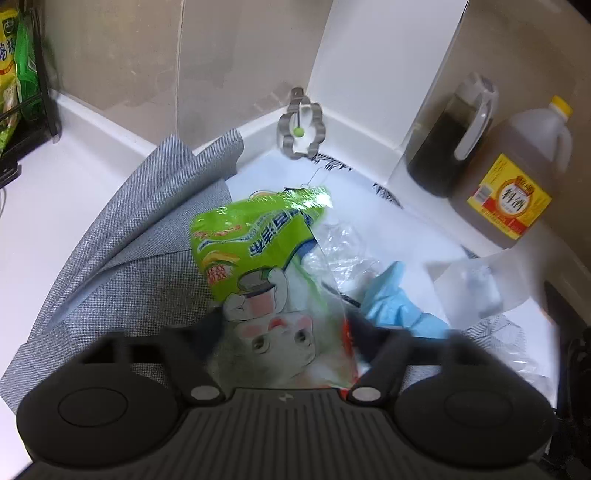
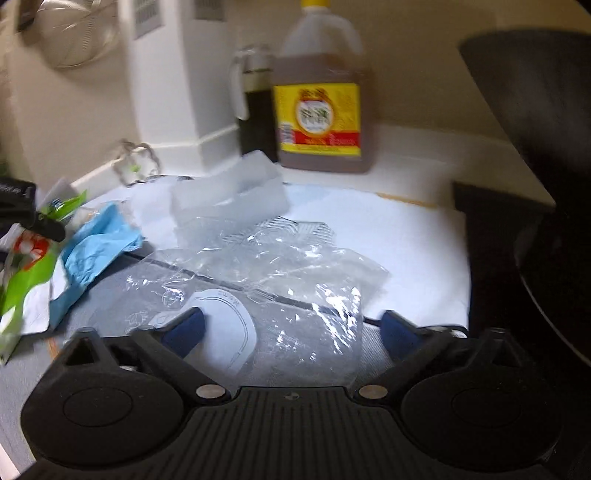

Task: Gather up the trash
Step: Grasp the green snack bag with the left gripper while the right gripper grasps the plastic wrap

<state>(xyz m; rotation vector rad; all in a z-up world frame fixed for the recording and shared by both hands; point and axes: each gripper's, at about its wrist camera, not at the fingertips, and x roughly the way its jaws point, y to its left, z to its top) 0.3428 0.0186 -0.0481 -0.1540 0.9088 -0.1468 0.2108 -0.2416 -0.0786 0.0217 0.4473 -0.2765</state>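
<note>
Home kitchen, white countertop (image 1: 92, 192), cooking wine jug (image 2: 321, 92), dark sauce bottle (image 1: 448, 144), seasoning packets (image 1: 9, 66) on rack

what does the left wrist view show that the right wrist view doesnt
Only the left wrist view: a grey mat, green seasoning packets in a black rack, and the left gripper around the green snack bag.

Only the right wrist view: the right gripper open over a clear plastic bag, and a metal strainer on the wall.

Both: the cooking wine jug, dark sauce bottle, blue glove, flower-shaped metal ring.
</note>
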